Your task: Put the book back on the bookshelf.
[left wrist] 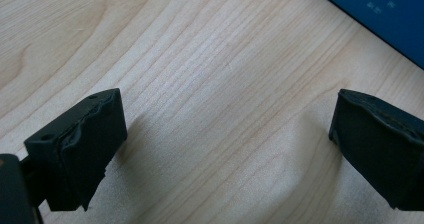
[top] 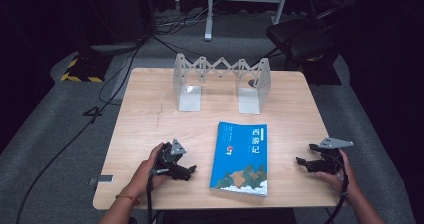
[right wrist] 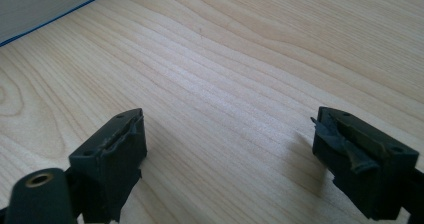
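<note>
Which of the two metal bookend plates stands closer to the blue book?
The right-hand bookend plate, almost straight behind the blue book. The left-hand plate stands farther off to the side.

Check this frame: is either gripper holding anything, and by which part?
Nothing is held. The left gripper and right gripper both stand open over bare table, either side of the blue book.

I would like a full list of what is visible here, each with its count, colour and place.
book: one, blue cover, flat on the table between the two grippers
bookend rack: one, silver, expanding, at the table's far edge
table: one, light wood
chair: one, black, on the floor beyond the table
cables: several, black, on the grey floor
left gripper: one, black, jaws open, left of the book
right gripper: one, black, jaws open, right of the book
</note>
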`<state>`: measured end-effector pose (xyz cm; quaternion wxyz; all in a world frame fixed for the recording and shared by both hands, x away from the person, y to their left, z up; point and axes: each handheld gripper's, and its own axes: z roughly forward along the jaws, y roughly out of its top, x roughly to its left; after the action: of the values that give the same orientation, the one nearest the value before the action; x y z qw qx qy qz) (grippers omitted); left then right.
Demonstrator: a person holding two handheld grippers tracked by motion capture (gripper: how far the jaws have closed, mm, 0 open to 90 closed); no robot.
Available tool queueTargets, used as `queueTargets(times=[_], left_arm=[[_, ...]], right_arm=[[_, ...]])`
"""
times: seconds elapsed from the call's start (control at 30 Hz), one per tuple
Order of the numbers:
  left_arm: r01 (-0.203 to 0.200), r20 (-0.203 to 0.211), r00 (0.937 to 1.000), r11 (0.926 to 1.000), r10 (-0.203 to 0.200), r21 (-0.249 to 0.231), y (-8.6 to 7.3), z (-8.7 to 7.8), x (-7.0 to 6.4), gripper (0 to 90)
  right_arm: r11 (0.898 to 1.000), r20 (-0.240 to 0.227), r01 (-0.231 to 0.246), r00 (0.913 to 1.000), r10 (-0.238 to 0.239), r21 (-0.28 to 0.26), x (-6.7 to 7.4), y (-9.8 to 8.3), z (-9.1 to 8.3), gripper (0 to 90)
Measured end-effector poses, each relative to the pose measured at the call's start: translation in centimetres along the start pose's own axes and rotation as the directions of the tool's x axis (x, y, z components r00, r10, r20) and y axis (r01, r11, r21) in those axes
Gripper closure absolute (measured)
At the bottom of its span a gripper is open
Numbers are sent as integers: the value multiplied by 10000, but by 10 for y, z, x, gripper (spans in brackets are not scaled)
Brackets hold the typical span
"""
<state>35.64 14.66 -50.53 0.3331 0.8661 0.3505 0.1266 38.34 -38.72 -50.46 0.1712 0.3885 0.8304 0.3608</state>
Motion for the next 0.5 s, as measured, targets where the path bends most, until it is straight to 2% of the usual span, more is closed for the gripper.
queueTargets(times=[0.17,0.37,0.5], left_arm=[[-118,148,9998,9999,118,-24,-2,-2,-2,26],[-668,608,9959,9978,668,-13,-11,-9,-9,27],[-602,618,9963,9982,600,7,-16,-14,-16,22]], right_arm=[[10000,-19,0,10000,0,-14,0,0,0,140],[10000,83,-77,9999,77,-11,1,0,0,140],[10000,29,-20,10000,20,21,1,1,0,145]])
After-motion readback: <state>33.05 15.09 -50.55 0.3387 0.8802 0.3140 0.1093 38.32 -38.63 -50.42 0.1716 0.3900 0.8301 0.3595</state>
